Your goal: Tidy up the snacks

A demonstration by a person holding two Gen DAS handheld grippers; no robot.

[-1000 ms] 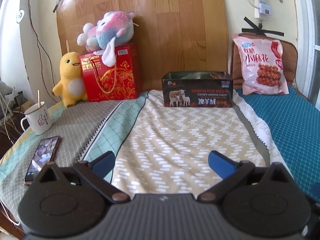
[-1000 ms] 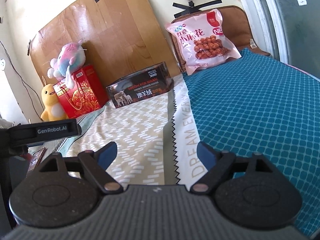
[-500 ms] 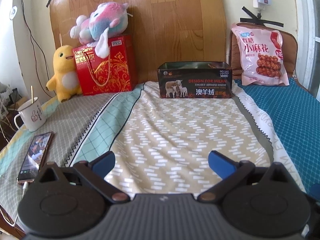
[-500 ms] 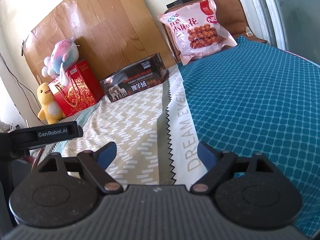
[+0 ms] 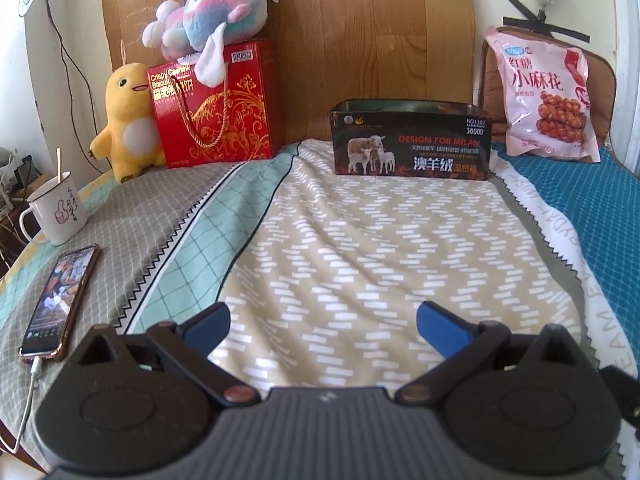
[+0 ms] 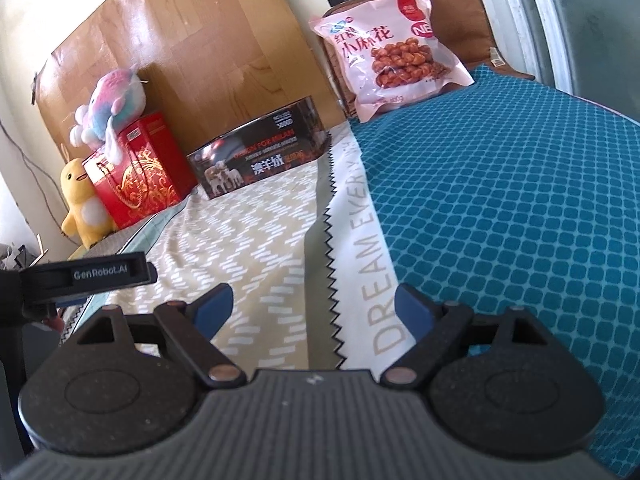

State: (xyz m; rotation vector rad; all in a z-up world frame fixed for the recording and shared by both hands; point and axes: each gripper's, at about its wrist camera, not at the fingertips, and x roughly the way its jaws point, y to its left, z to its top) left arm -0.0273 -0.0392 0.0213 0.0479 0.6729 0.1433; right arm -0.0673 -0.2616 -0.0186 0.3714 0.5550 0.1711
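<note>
A pink snack bag (image 5: 544, 96) leans upright against a brown cushion at the bed's far right; it also shows in the right wrist view (image 6: 394, 52). A dark open box (image 5: 410, 144) with sheep printed on it stands at the far middle, also in the right wrist view (image 6: 260, 156). A red biscuit gift box (image 5: 214, 106) stands far left. My left gripper (image 5: 322, 320) is open and empty above the patterned sheet. My right gripper (image 6: 312, 306) is open and empty, far from the bag; the left gripper's body (image 6: 80, 276) shows at its left.
A pastel plush (image 5: 206, 10) lies on the red box, with a yellow plush (image 5: 124, 120) beside it. A white mug (image 5: 58, 210) and a charging phone (image 5: 60, 304) sit at the bed's left edge. A wooden board (image 5: 360, 20) backs the bed. A teal mat (image 6: 520, 200) covers the right side.
Both grippers have moved forward toward the far end of the bed, so the box and the snack bag look nearer. Both stay open and empty.
</note>
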